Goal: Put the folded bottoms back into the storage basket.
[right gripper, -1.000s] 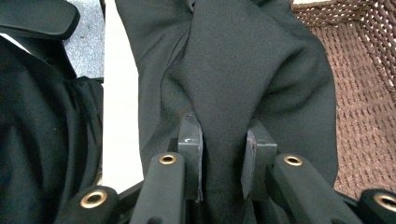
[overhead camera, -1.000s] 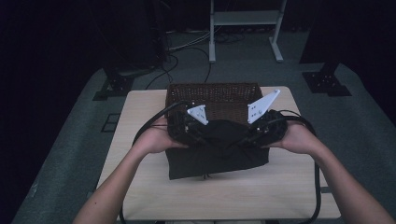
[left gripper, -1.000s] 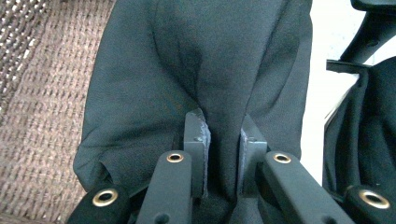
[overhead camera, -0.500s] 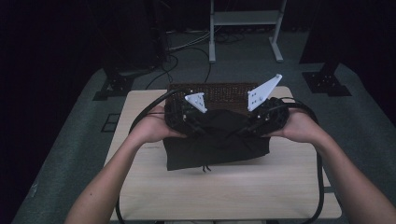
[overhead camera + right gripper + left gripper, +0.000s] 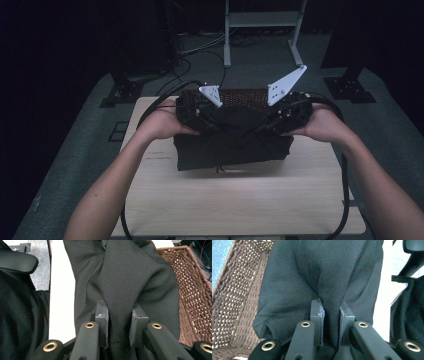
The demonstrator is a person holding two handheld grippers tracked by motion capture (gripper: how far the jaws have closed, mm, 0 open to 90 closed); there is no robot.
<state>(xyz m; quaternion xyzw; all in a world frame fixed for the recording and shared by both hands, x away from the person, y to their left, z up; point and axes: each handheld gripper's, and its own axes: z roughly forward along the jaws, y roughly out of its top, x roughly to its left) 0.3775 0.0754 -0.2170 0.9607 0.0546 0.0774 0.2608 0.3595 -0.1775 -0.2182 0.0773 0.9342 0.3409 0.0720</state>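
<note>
A folded black cloth (image 5: 232, 142) hangs between both grippers above the wooden table (image 5: 240, 200), its lower edge just over the tabletop. My left gripper (image 5: 207, 112) is shut on the cloth's left upper part; a thick fold (image 5: 329, 290) runs between its two jaws. My right gripper (image 5: 280, 115) is shut on the right upper part, with a fold of the cloth (image 5: 125, 290) pinched between its jaws. A brown wicker basket (image 5: 240, 96) stands right behind the cloth; its woven wall (image 5: 234, 297) lies to the left in the left gripper view, and the basket wall (image 5: 195, 292) to the right in the right gripper view.
Black cables (image 5: 345, 180) trail from both grippers down past the table's sides. A white metal stand (image 5: 262, 22) and dark stand feet (image 5: 350, 87) sit on the grey floor beyond the table. The near half of the tabletop is bare wood.
Both grippers have lifted the cloth and carried it away from the person, towards the basket. Its upper edge now overlaps the basket's front rim.
</note>
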